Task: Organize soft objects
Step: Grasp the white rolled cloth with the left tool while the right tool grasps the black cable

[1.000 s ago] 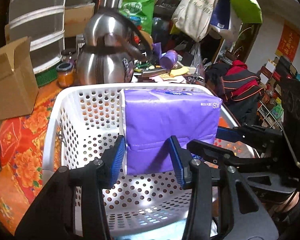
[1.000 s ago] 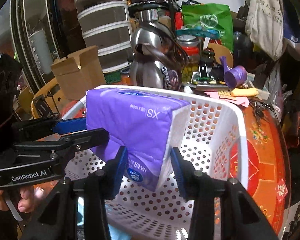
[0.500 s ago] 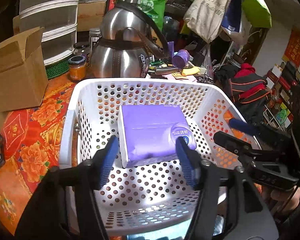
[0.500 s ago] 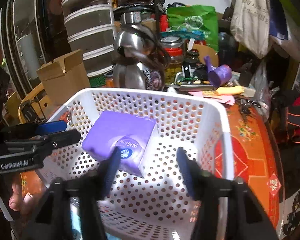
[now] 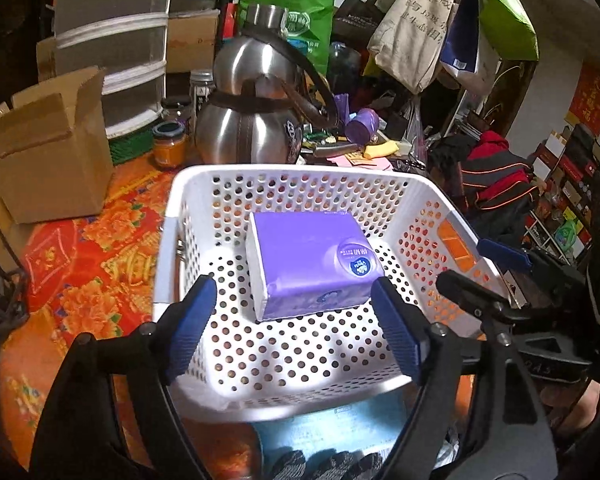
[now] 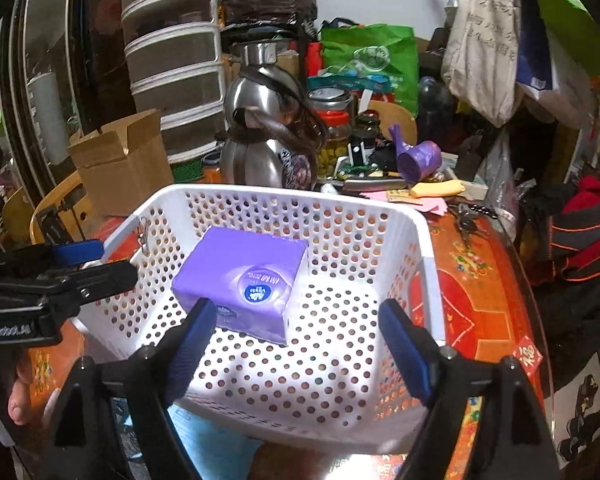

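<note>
A purple tissue pack (image 5: 308, 260) lies flat on the floor of the white perforated basket (image 5: 292, 172), also seen as the pack (image 6: 244, 276) inside the basket (image 6: 420, 240) in the right wrist view. My left gripper (image 5: 296, 300) hovers over the basket's near side, its jaws still opening, nothing pressed between them. My right gripper (image 6: 296, 320) does the same, jaws opening and clear of the pack. Each gripper shows at the edge of the other's view. A light-blue pack (image 5: 332, 428) lies under the basket's near rim.
A steel kettle (image 5: 252, 120) stands just behind the basket. A cardboard box (image 5: 48, 152) and stacked drawers (image 5: 112, 48) sit at the left. Jars, a purple scoop (image 6: 418, 158) and hanging bags crowd the back. The red flowered cloth (image 5: 96, 248) covers the table.
Both grippers let go of the purple pack, which dropped flat onto the basket floor. Their jaws spread wide and both drew back from the basket.
</note>
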